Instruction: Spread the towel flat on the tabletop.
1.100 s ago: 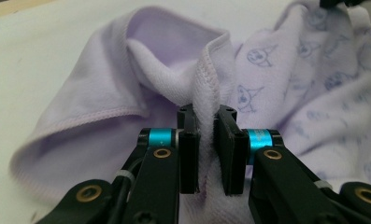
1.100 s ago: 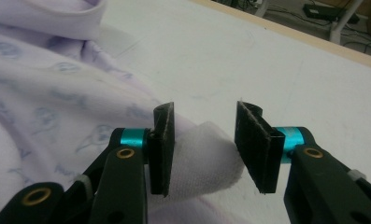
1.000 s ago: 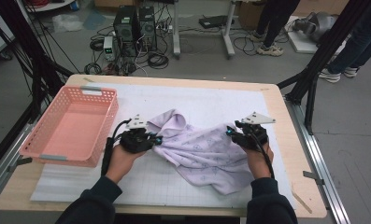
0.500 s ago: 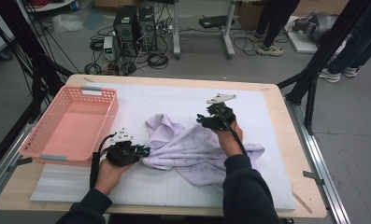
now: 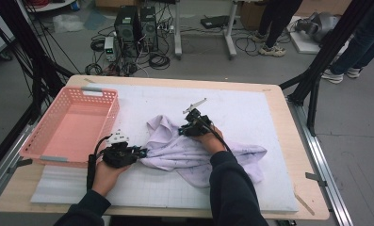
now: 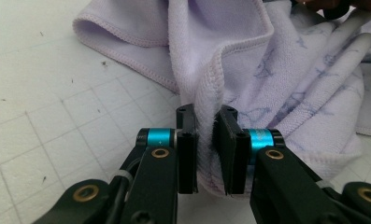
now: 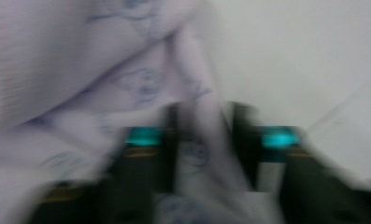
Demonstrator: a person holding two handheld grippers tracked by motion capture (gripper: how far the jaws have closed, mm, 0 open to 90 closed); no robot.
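A lavender towel (image 5: pixel 189 157) with a faint blue print lies crumpled on the white gridded mat (image 5: pixel 250 108). My left gripper (image 5: pixel 140 152) sits at the towel's left end, shut on a folded hem; in the left gripper view the pads (image 6: pixel 187 154) pinch the hemmed fold (image 6: pixel 206 100) on both sides of my left gripper (image 6: pixel 206 140). My right gripper (image 5: pixel 182 131) is at the towel's far upper part, its forearm lying across the cloth. Its jaws have just been closing, and in the blurred right gripper view a ridge of towel (image 7: pixel 199 140) fills the gap of my right gripper (image 7: pixel 204 144).
A pink plastic basket (image 5: pixel 104 96) stands at the table's left, close to my left hand. The wooden table edge (image 5: pixel 307 188) frames the mat. Computers and cables lie on the floor beyond; people's legs stand at the back right.
My right hand has swung from the towel's right side across to its upper middle and come down onto the cloth. My left hand drew its towel end toward the front left.
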